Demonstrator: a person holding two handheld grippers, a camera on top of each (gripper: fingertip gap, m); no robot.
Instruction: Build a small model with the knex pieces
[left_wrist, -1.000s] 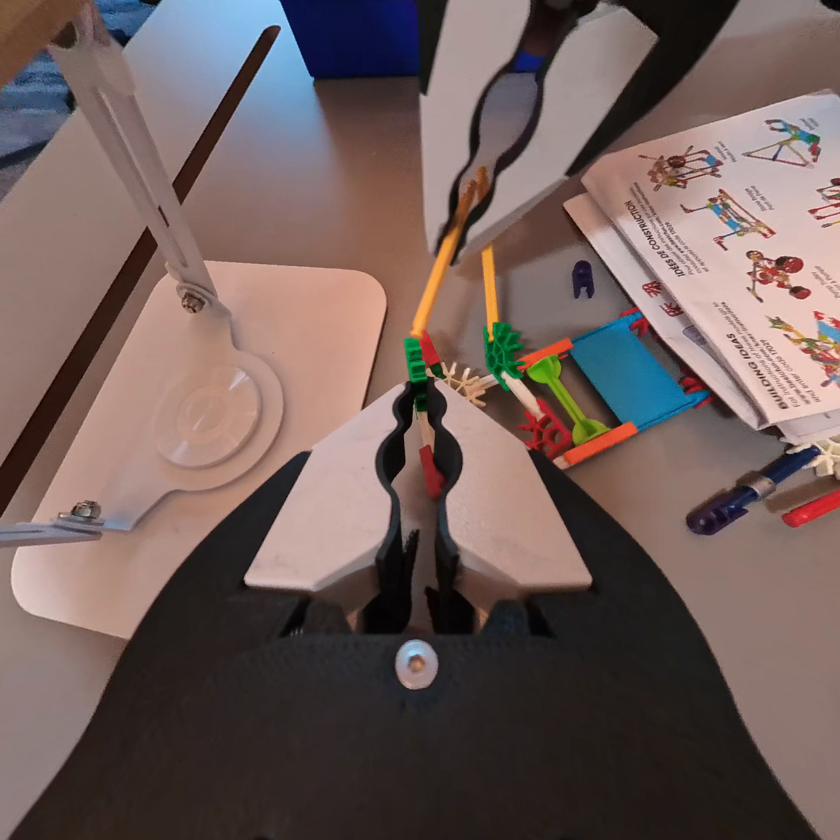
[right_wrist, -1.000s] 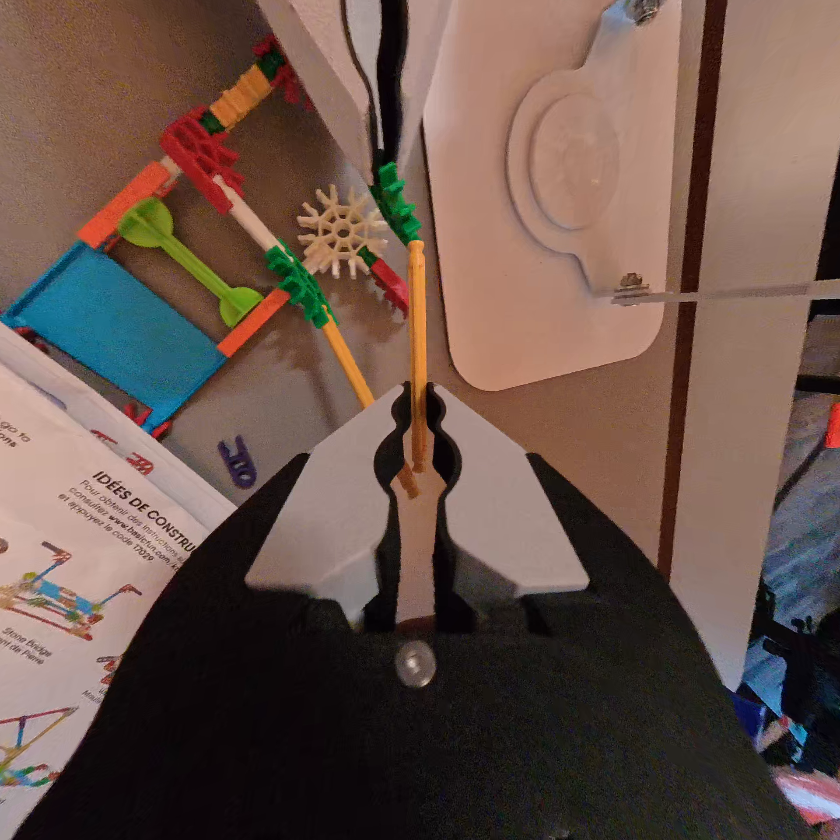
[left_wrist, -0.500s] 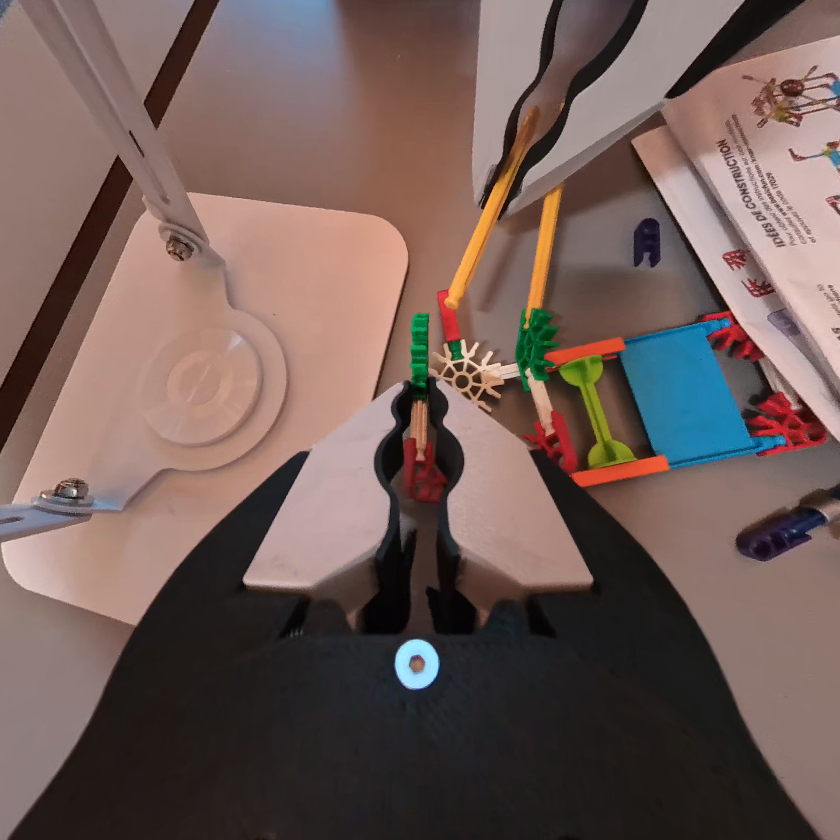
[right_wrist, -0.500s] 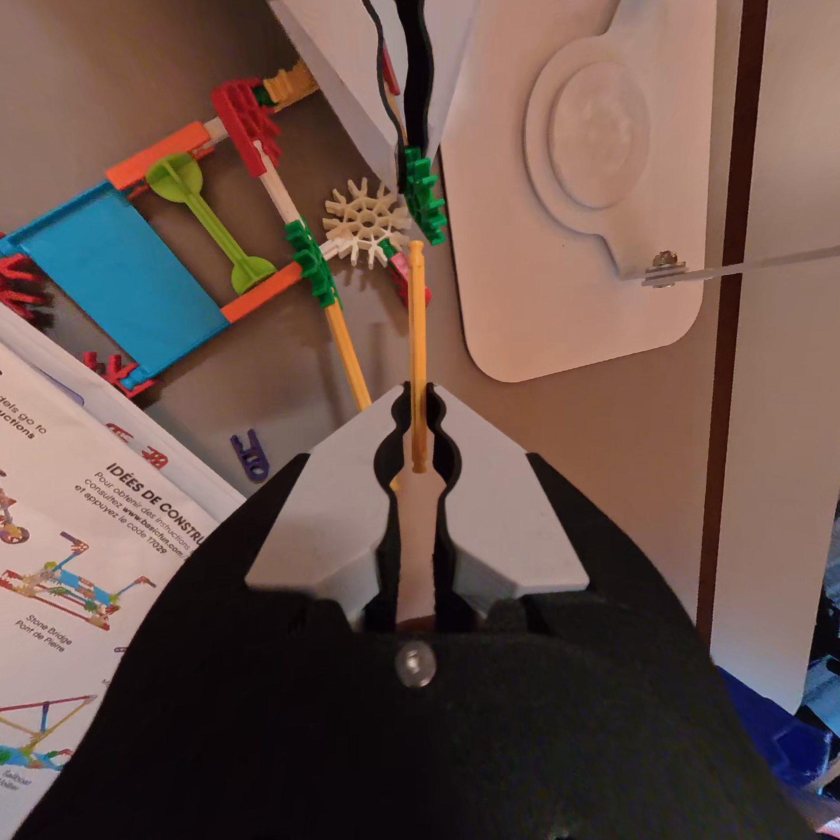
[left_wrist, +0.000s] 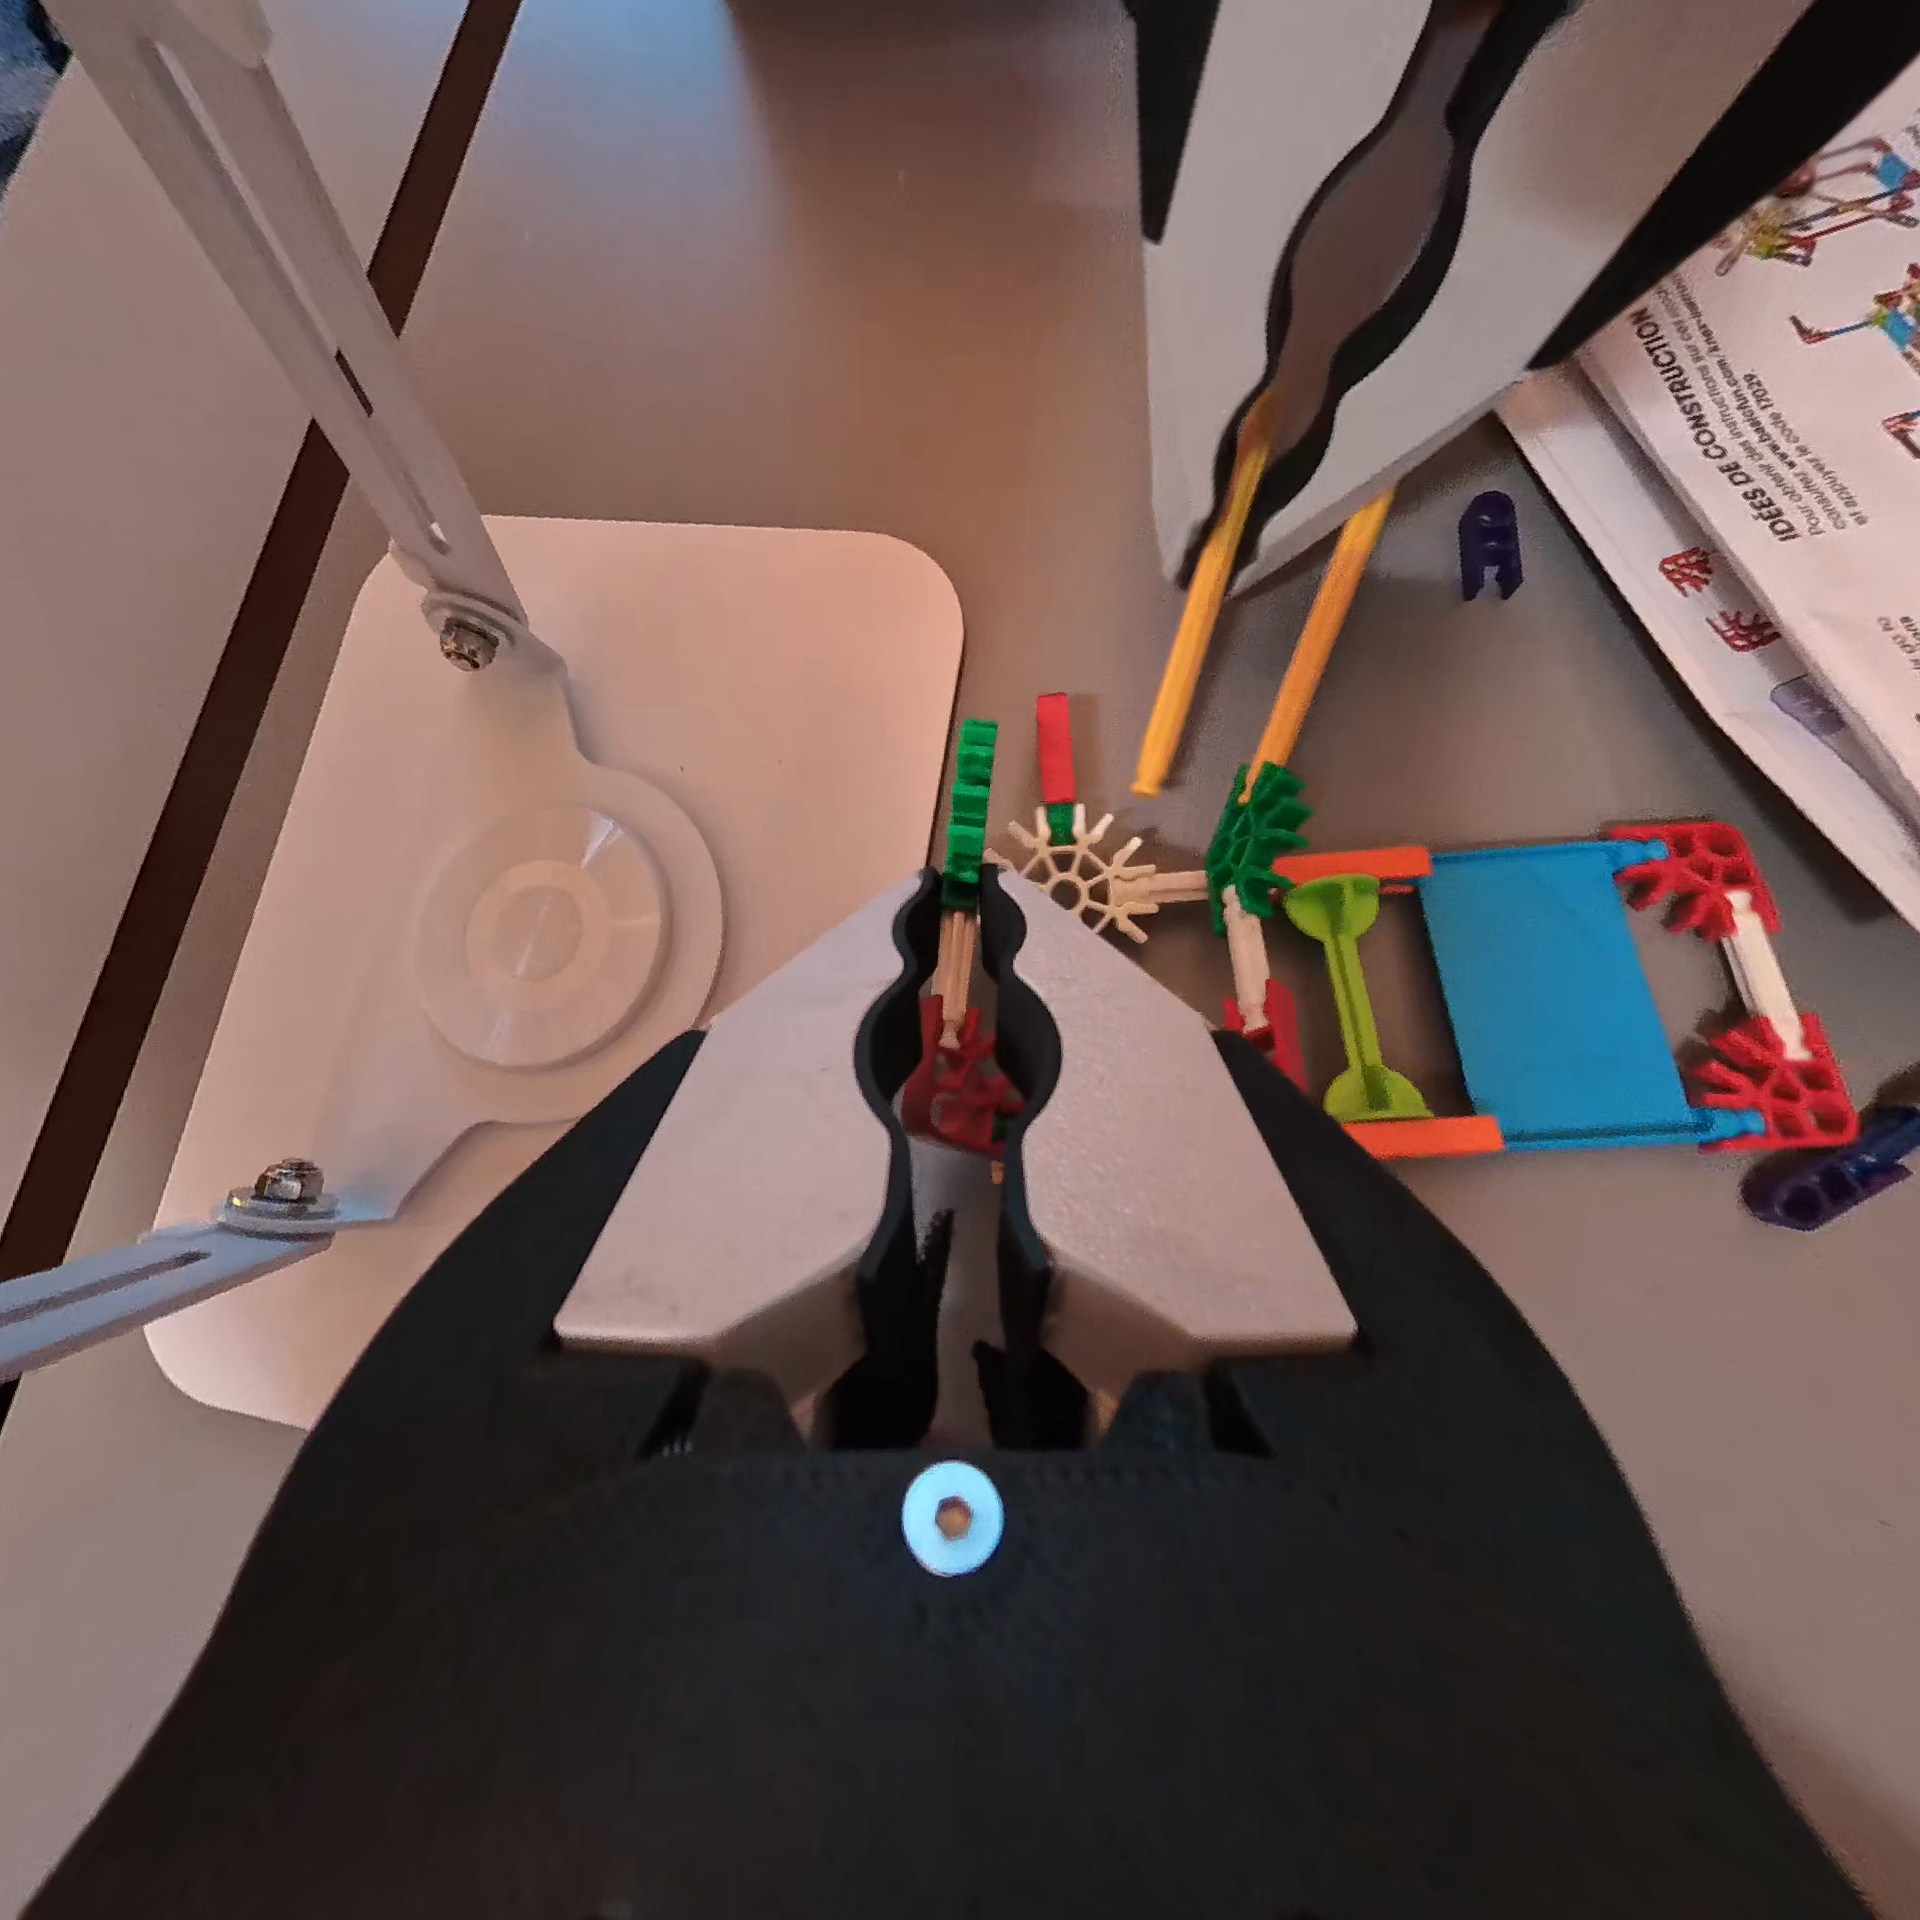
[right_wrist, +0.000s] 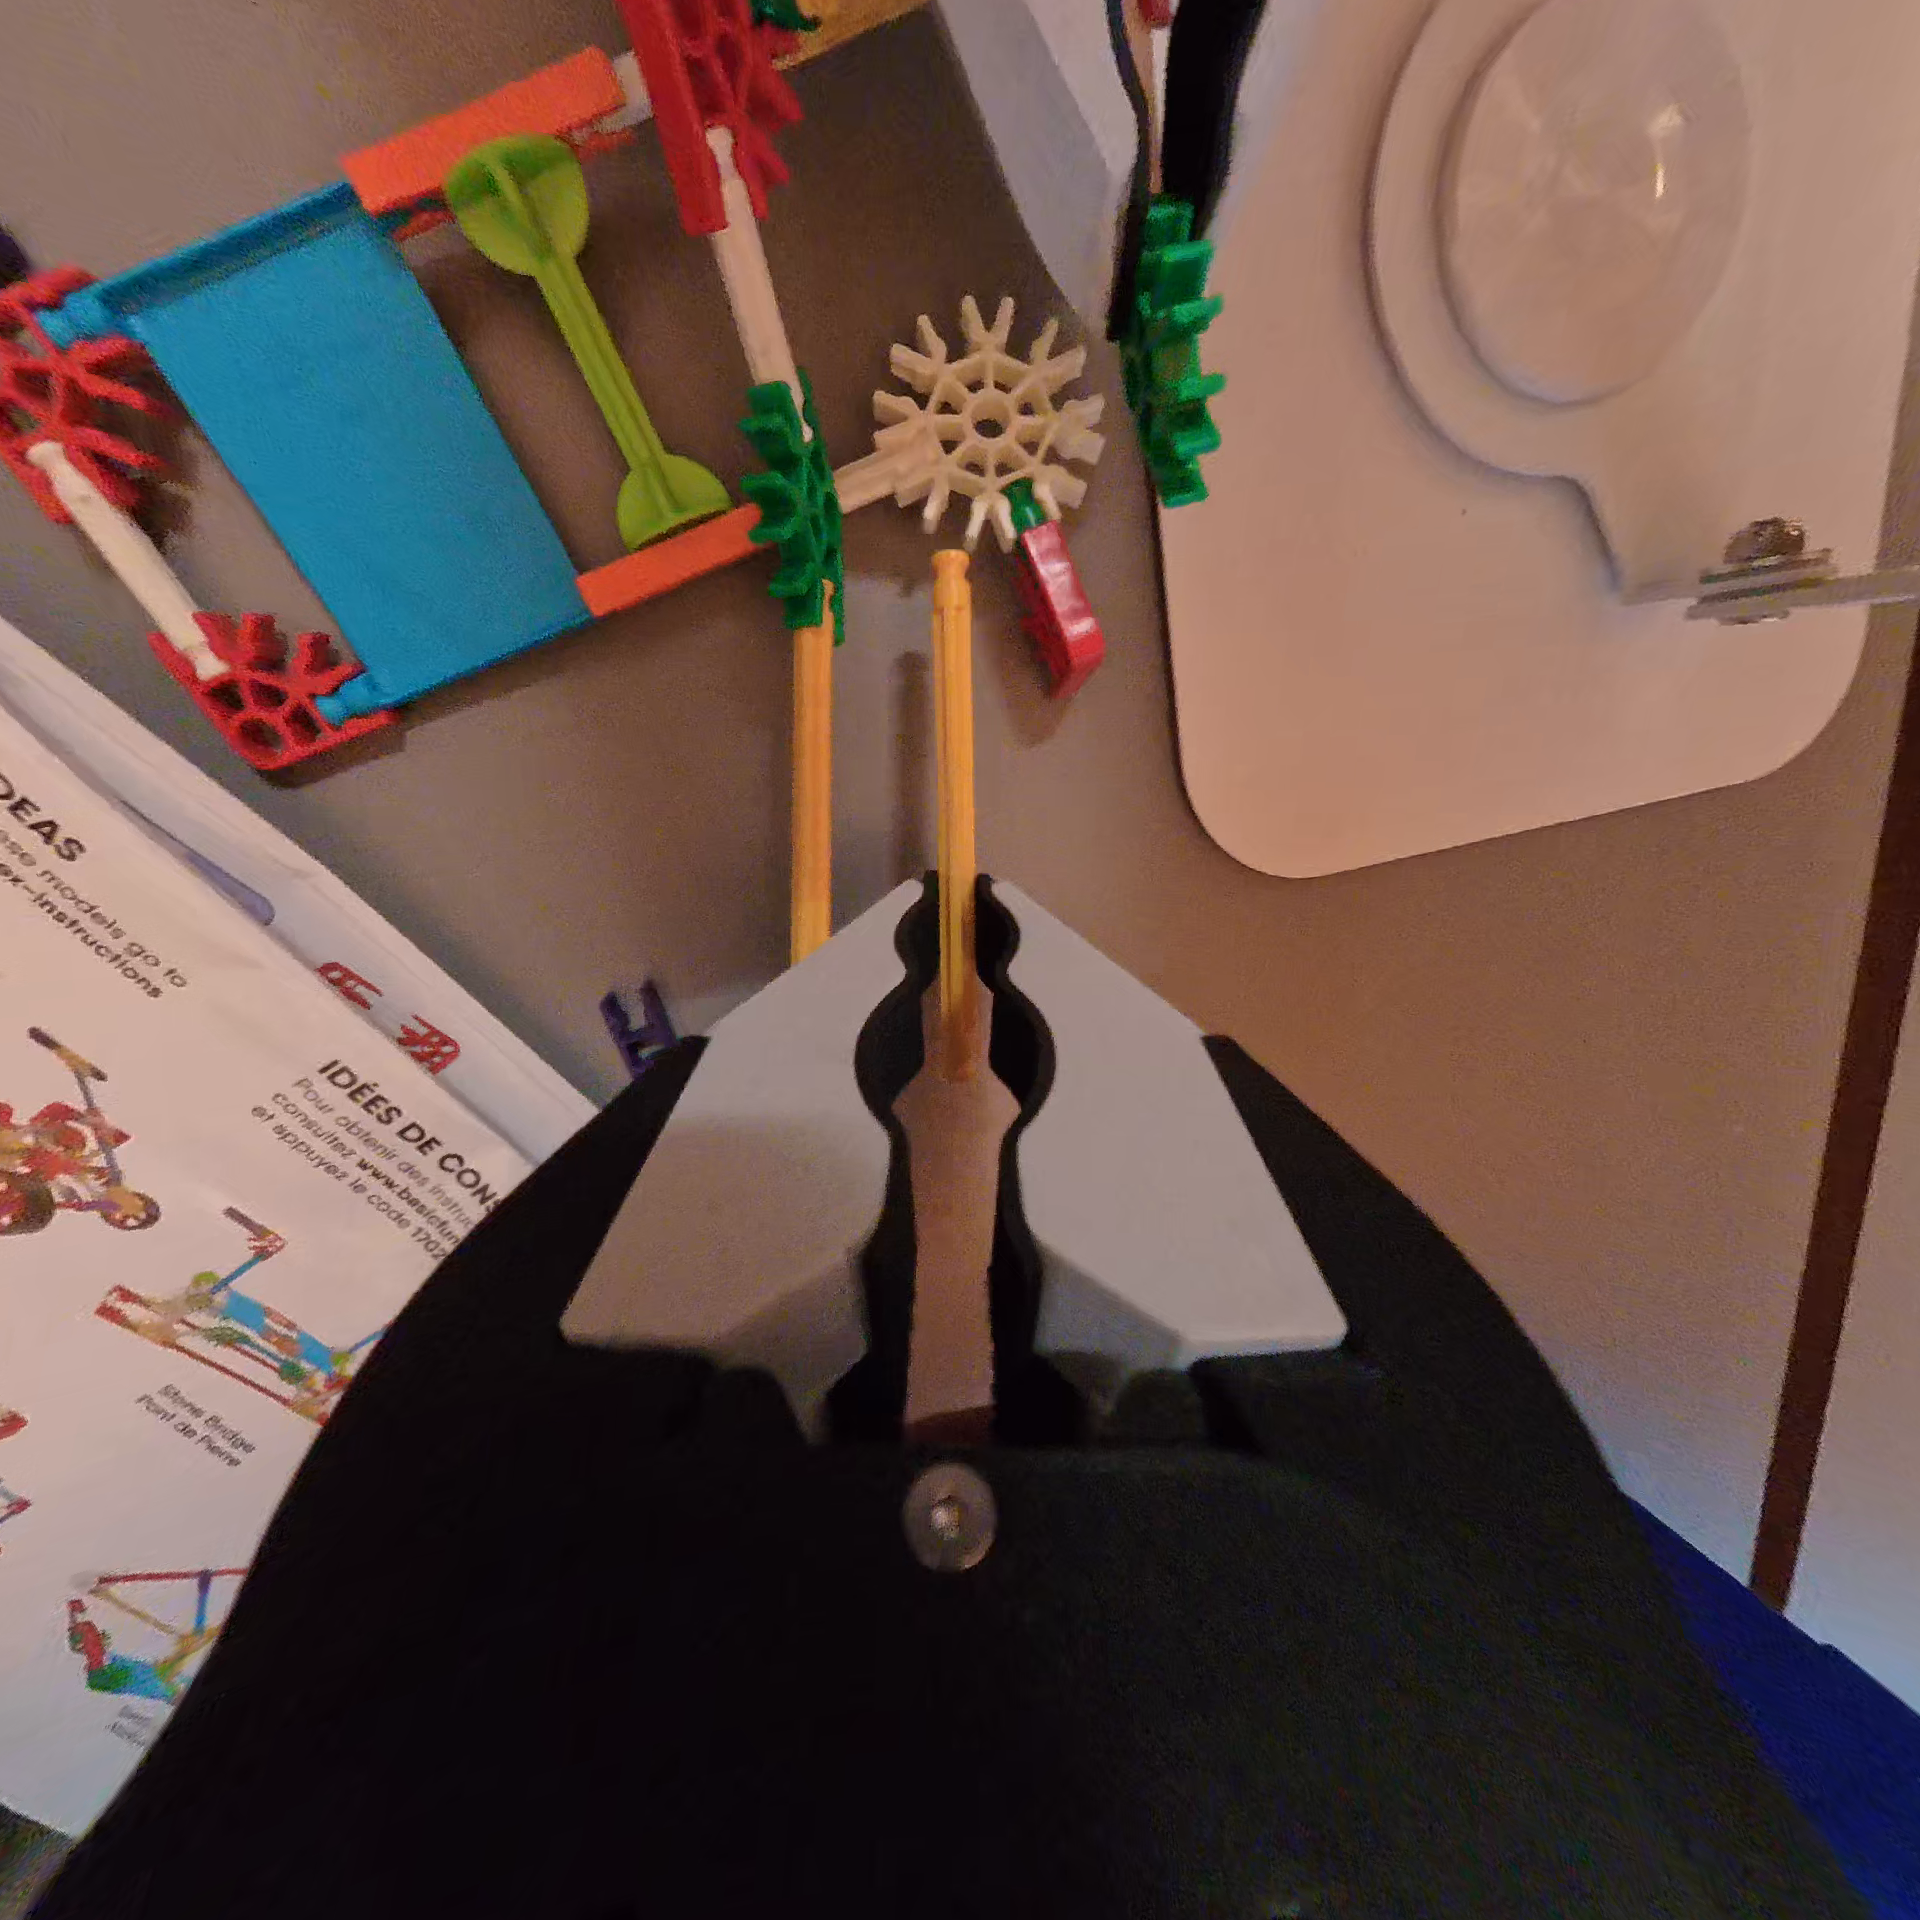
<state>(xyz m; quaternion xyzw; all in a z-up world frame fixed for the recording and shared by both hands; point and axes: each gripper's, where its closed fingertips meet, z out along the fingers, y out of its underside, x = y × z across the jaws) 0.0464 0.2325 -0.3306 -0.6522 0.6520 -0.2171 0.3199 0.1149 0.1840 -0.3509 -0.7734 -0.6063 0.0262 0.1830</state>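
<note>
My left gripper (left_wrist: 961, 883) is shut on a short white rod (left_wrist: 956, 951) that has a green connector (left_wrist: 971, 790) at its far end and a red connector (left_wrist: 951, 1081) between the fingers. My right gripper (right_wrist: 954, 883) is shut on a yellow rod (right_wrist: 953, 727). The rod's free tip hangs just short of a white snowflake connector (right_wrist: 987, 421), between a small red rod (right_wrist: 1058, 603) and a second yellow rod (right_wrist: 812, 779). The snowflake joins a flat model with a blue panel (right_wrist: 353, 436) and a lime rod (right_wrist: 582, 343). The green connector also shows in the right wrist view (right_wrist: 1174, 353).
A white stand base (left_wrist: 644, 665) with metal arms lies left of the model. An instruction booklet (right_wrist: 156, 1143) lies on the other side. A purple clip (left_wrist: 1488, 540) and a dark blue piece (left_wrist: 1829, 1184) lie loose on the grey table (left_wrist: 831, 364). Some 9 centimeters of space lies between my two pairs of fingers. It is some 6 centimeters from my right tips to the purple clip (left_wrist: 1488, 540).
The yellow rod's tip has come away from the green connector in my left gripper and now hangs free beside the red rod. Both grippers stay shut and sit closer to the model.
</note>
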